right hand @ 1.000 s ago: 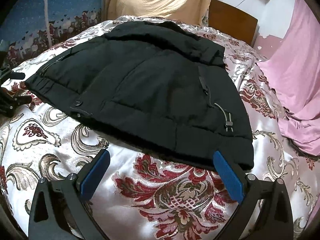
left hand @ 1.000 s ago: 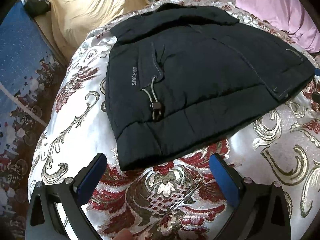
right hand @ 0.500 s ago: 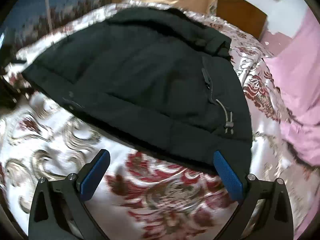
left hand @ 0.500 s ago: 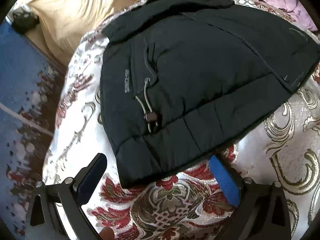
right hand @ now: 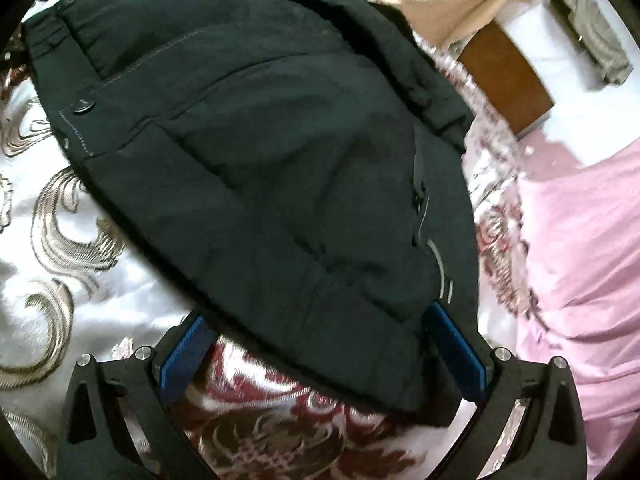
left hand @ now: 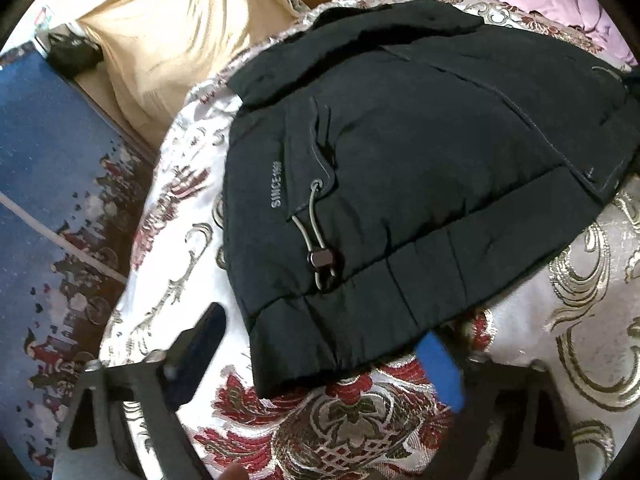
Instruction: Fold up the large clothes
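Note:
A dark padded jacket point(left hand: 420, 168) lies folded on the bed, with a grey "SINCE" print and a drawstring toggle point(left hand: 320, 258) near its left edge. My left gripper point(left hand: 324, 354) is at the jacket's near left corner. Its jaws are closing with that corner between them, the blue pad point(left hand: 440, 372) just under the hem, and the pads are not pressing on the cloth. In the right wrist view the jacket point(right hand: 280, 152) fills the middle. My right gripper point(right hand: 320, 344) stands open astride the near right corner of the hem, and its fingertips point(right hand: 452, 344) are partly covered by cloth.
The bedspread point(left hand: 360, 420) is silvery with red and gold scrollwork. Pink bedding point(right hand: 580, 260) is heaped to the right. A beige cloth point(left hand: 180, 28) and a wooden headboard point(right hand: 508, 76) lie beyond the jacket. A blue patterned surface point(left hand: 48, 184) drops off at the left.
Both grippers have come in to the jacket's near hem, so its corners now sit between the fingers. The left jaws have narrowed. The right gripper has rolled.

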Demonstrator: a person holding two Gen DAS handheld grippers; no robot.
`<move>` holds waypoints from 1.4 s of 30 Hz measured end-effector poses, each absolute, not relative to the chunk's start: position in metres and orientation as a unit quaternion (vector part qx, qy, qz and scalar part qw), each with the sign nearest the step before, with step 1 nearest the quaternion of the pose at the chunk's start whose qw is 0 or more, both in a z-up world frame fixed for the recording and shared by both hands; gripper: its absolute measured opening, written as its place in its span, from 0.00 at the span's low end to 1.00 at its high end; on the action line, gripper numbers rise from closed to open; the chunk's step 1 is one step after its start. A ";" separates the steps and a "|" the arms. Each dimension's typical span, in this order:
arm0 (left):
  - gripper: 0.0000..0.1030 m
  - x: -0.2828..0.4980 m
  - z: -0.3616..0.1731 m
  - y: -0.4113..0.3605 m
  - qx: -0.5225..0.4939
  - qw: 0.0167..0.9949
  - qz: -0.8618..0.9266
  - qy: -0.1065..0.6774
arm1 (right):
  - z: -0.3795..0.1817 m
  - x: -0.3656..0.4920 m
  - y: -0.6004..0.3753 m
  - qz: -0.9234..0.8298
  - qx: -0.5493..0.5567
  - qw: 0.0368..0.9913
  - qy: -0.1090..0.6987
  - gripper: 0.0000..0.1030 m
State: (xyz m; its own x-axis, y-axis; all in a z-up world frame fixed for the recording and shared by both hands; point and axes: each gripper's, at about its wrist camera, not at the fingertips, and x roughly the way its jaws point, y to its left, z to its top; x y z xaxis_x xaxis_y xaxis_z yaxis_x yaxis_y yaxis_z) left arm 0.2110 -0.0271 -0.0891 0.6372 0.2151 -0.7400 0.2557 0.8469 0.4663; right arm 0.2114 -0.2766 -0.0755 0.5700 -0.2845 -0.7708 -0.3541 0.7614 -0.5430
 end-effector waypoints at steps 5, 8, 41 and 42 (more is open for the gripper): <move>0.48 0.211 -0.093 -0.032 0.300 0.860 0.014 0.413 | -0.073 0.208 -0.273 0.009 -0.354 0.833 0.424 0.91; 0.43 0.208 -0.090 -0.031 0.298 0.865 0.019 0.404 | -0.070 0.205 -0.273 0.026 -0.344 0.841 0.418 0.55; 0.23 0.203 -0.085 -0.036 0.303 0.869 0.015 0.392 | -0.073 0.203 -0.281 0.043 -0.326 0.835 0.441 0.18; 0.23 0.203 -0.083 -0.035 0.296 0.871 0.011 0.391 | -0.072 0.203 -0.280 0.042 -0.324 0.835 0.443 0.16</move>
